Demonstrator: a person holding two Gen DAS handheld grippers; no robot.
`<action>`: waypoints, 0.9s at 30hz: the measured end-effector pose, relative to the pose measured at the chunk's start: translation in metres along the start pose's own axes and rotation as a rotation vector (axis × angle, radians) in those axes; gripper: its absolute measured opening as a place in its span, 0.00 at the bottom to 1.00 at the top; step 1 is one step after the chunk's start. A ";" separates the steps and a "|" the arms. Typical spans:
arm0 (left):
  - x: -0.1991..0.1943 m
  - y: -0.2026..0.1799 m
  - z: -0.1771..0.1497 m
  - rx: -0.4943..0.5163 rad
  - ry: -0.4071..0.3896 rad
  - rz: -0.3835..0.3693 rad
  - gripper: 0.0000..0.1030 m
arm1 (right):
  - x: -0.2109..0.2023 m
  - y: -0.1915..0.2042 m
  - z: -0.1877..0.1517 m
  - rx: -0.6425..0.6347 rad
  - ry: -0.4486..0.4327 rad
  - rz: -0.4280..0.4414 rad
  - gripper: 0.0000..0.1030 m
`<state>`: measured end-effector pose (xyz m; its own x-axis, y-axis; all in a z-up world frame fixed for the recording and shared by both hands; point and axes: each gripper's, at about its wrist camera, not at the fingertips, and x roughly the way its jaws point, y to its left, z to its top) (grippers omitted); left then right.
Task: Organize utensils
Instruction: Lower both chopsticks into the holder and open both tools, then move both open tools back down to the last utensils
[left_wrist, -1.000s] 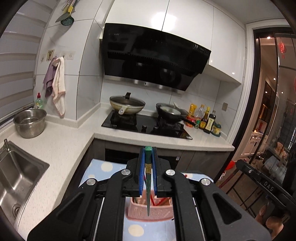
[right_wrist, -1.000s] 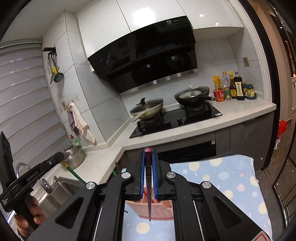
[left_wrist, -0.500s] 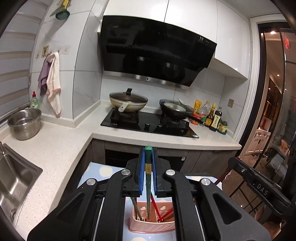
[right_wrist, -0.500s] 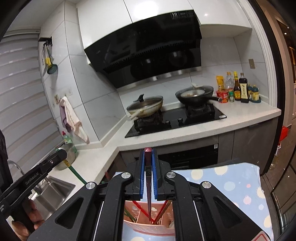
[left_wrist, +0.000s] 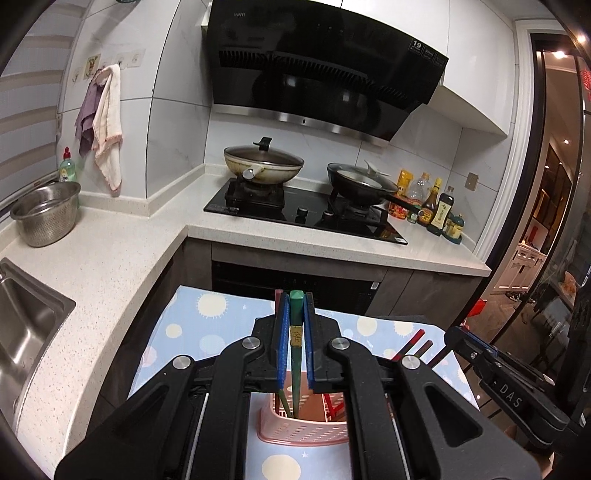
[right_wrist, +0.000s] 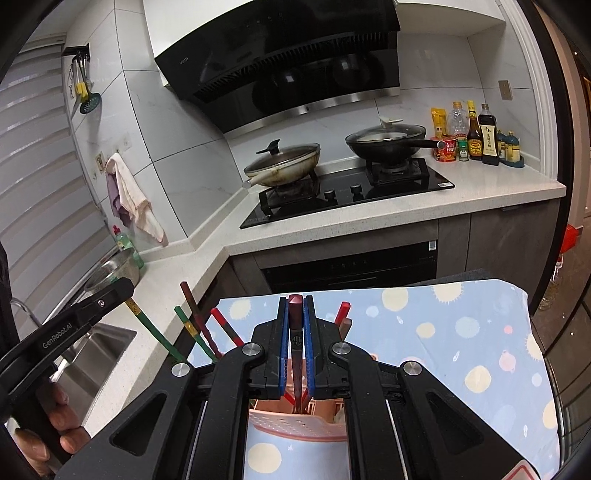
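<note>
Clamping a green chopstick (left_wrist: 295, 354) with a gold band, the left gripper (left_wrist: 295, 314) is keeping its blue-padded fingers (left_wrist: 282, 343) pressed together on the stick's upper part. The stick is hanging nearly upright, its lower end reaching down inside a pink perforated plastic basket (left_wrist: 306, 428). The basket is standing on a pale blue cloth with cream dots (left_wrist: 207, 325), and other red and dark chopsticks (left_wrist: 412, 343) are leaning out of it to the right.

The right gripper (right_wrist: 295, 317) is gripping a dark reddish-brown chopstick (right_wrist: 295, 343) the same way, fingers (right_wrist: 283, 343) closed on it, tip pointing into the same basket (right_wrist: 295, 421). Green and red chopsticks (right_wrist: 192, 332) are fanning out of the basket to the left.

A person's hand (right_wrist: 55, 424) is wrapping the left gripper's handle at the lower left of the right wrist view.

Beyond the cloth, a speckled white counter (left_wrist: 110, 258) is carrying a black hob (left_wrist: 306, 214) with two lidded pans.
</note>
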<state>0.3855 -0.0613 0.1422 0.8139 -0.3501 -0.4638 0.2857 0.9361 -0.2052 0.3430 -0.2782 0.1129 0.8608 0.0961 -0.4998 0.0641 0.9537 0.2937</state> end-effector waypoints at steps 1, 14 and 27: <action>0.001 0.000 -0.001 0.000 0.007 0.000 0.07 | 0.000 0.000 -0.001 0.002 0.001 -0.002 0.08; 0.002 -0.002 -0.008 0.004 0.024 0.029 0.34 | -0.008 -0.002 -0.005 0.010 -0.015 -0.004 0.24; -0.012 -0.005 -0.025 0.017 0.045 0.049 0.34 | -0.034 0.008 -0.024 -0.025 -0.007 -0.005 0.24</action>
<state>0.3617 -0.0630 0.1267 0.8038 -0.3042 -0.5113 0.2546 0.9526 -0.1665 0.3025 -0.2673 0.1127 0.8641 0.0893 -0.4953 0.0558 0.9611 0.2706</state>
